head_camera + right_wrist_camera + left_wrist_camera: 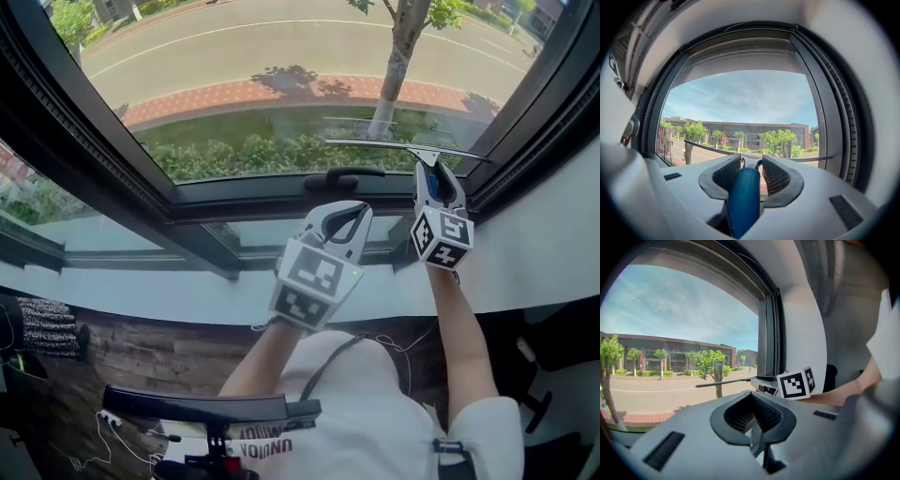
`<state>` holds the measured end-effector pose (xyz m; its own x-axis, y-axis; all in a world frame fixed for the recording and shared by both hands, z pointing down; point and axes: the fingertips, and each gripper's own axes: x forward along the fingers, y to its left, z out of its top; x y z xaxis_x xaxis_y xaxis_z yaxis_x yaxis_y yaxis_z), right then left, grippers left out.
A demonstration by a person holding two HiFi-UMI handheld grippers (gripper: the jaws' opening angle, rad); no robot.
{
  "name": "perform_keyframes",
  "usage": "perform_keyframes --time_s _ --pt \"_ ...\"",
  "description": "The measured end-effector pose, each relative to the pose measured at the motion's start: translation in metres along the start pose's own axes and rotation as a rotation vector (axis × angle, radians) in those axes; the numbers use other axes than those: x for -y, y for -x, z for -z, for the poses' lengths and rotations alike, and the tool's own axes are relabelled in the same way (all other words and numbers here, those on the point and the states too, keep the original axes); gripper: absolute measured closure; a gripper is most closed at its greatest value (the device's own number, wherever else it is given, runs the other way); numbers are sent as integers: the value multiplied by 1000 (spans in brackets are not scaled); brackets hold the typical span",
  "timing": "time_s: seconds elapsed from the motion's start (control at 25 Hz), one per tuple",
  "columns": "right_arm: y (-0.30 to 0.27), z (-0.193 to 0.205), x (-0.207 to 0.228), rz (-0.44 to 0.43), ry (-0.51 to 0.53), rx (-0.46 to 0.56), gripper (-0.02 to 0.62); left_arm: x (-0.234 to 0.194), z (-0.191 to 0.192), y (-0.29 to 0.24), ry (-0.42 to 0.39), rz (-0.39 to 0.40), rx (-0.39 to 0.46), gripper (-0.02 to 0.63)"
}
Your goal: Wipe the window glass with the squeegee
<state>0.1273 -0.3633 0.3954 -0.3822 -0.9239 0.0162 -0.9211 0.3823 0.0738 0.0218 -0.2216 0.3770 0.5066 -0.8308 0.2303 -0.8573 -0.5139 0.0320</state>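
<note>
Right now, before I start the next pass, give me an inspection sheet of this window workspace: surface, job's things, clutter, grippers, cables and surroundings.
Surface: window glass, view through it clear; streaks cannot be judged.
Job's things: squeegee, blade level and low on the pane near the right frame; its blue handle sits between the right jaws.
Clutter: nothing seen on the sill.
Grippers: right gripper shut on the squeegee; left gripper shut, holding nothing, below the pane.
Cables: thin cable by the person's torso.
Surroundings: window handle on the lower frame; outside, a hedge, a tree and a road.
</note>
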Motion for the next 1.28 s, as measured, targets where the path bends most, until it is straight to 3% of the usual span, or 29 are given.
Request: perform_keyframes --time_s 0.28,0.96,1.16,1.28 --pt "-1 3 -2 -3 16 -11 446 2 0 0 -4 8 1 606" --pt "-4 62 -8 -7 18 -152 446 -9 14 -3 22 -8 -10 606" --pt "2 53 -7 -2 5 -118 446 -18 18 -7 42 -21 -3 606" --pt "22 31 -15 -10 -55 -18 446 -27 41 -5 72 -47 -1 606"
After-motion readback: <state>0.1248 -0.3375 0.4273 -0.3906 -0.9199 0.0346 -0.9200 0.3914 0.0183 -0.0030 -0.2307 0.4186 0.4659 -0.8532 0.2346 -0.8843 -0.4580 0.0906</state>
